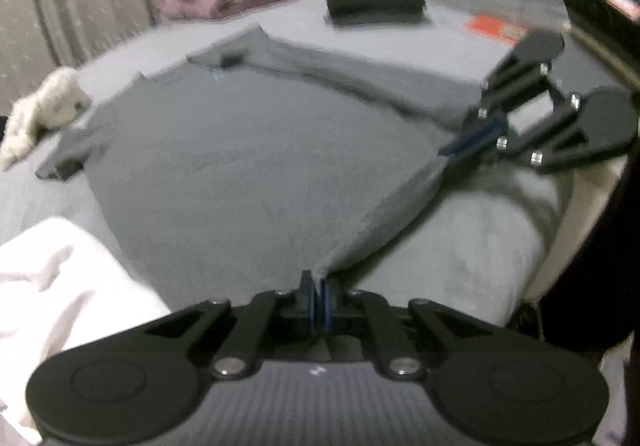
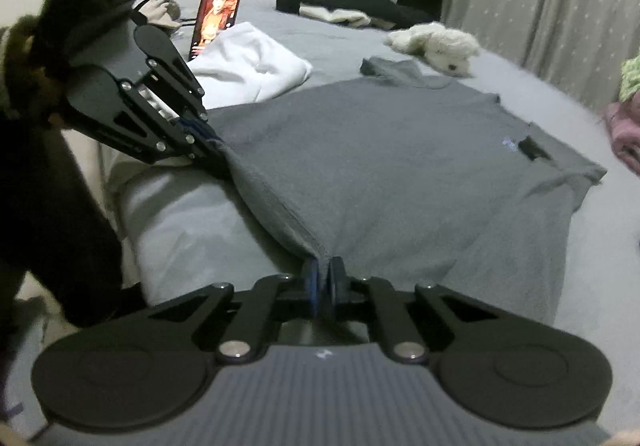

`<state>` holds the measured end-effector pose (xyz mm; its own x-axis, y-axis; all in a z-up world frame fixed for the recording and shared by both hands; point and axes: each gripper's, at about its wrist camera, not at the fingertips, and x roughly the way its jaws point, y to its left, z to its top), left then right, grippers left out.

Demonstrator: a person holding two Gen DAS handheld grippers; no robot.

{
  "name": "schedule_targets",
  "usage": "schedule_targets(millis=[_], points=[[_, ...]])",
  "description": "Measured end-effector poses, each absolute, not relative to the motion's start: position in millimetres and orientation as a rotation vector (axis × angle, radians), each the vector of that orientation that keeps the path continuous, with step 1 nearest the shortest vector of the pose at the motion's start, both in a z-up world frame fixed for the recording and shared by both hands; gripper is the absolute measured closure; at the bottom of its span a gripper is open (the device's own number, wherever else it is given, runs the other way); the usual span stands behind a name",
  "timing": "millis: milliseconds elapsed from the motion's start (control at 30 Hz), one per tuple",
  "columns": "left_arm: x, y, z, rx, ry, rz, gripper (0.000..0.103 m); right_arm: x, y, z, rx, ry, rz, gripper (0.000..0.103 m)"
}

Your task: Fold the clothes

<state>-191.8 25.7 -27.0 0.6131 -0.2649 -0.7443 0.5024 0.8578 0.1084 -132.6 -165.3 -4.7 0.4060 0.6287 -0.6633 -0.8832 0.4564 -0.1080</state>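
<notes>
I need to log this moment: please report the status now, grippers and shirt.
Left gripper and right gripper both shut on grey T-shirt hem corners. Shirt spread flat on bed. White garment beside it, not on it.

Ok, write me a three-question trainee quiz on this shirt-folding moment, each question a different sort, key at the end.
1. True or false: both grippers have their jaws shut on the bottom hem of the grey T-shirt.
2. Multiple choice: what lies on the bed just past the shirt's sleeve in the right wrist view? A) a white plush toy B) a pair of shoes C) a book
3. Fill in: the lit phone stands propped behind a ______ garment.

Key
1. True: the left gripper and the right gripper each pinch a hem corner at the near edge of the bed.
2. A
3. White: the white garment.
</notes>
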Motion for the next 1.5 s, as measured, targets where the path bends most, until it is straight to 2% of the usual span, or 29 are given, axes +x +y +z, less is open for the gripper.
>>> schedule_targets(millis=[100,133,167,200,233,267,333,467,733,1200,1500], points=[[-183,31,-25,0.285,0.840,-0.484,0.096,-134,-160,-18,-0.516,0.640,1.005,0.098],[-181,33,-22,0.274,0.856,-0.501,0.091,-134,-159,-15,-0.516,0.642,1.007,0.093],[-180,36,-19,0.261,0.873,-0.521,0.081,-133,-161,-12,-0.493,0.659,1.019,0.085],[-180,38,-16,0.232,0.887,-0.554,0.074,-129,-165,-8,-0.450,0.686,1.040,0.084],[-180,41,-13,0.202,0.900,-0.586,0.062,-126,-169,-4,-0.407,0.709,1.060,0.083],[-179,42,-10,0.172,0.898,-0.612,0.058,-125,-174,-1,-0.370,0.719,1.076,0.075],[-177,45,-5,0.111,0.893,-0.660,0.057,-124,-183,5,-0.312,0.710,1.084,0.064],[-166,43,-3,-0.004,0.869,-0.687,0.050,-113,-197,20,-0.180,0.678,1.058,0.063],[-113,29,-14,-0.192,0.895,-0.604,0.049,-61,-218,30,-0.004,0.663,0.854,0.063],[-16,8,-41,-0.524,0.910,-0.484,0.049,5,-242,12,0.207,0.712,0.638,0.062],[9,11,-49,-0.686,0.892,-0.456,0.050,5,-227,17,0.145,0.705,0.704,0.062]])
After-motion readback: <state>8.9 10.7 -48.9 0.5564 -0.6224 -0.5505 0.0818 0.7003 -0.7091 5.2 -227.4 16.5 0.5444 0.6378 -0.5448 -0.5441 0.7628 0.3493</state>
